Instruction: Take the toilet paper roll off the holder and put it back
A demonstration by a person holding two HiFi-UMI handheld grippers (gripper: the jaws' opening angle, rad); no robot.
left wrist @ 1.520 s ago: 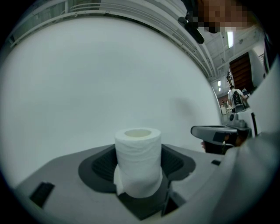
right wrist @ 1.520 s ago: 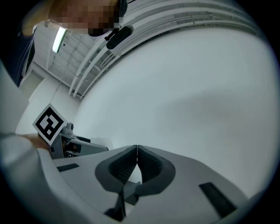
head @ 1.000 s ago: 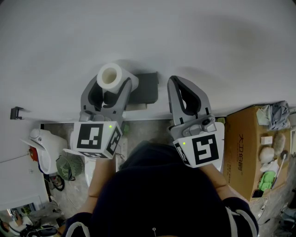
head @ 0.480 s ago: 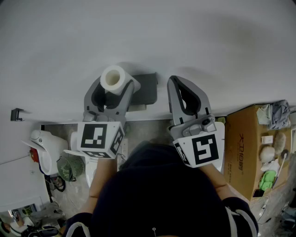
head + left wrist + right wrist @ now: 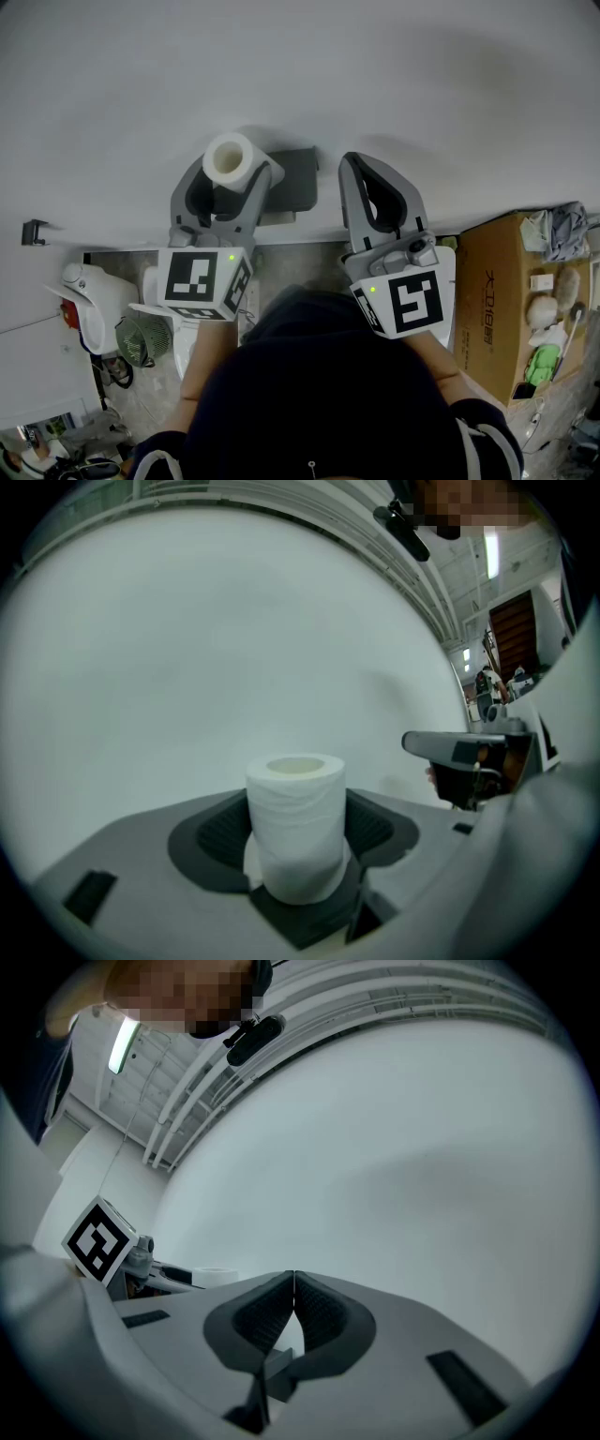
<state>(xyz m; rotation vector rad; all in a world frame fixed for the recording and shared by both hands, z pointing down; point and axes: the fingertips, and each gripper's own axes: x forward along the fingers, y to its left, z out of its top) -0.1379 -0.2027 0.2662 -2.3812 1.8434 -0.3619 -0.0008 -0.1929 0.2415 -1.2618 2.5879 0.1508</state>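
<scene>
Pinched upright between the jaws of the left gripper [image 5: 231, 186]: the toilet paper roll [image 5: 296, 829], just left of the holder [image 5: 298, 178], which only the head view shows; the right gripper [image 5: 293, 1283], jaws pressed together and empty, sits just right of the holder; one roll, one holder, two grippers

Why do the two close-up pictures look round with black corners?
Left gripper view and right gripper view: a wide-angle lens bows straight lines and darkens the corners. Head view: even light, with a soft shadow on the wall around the toilet paper roll.
</scene>
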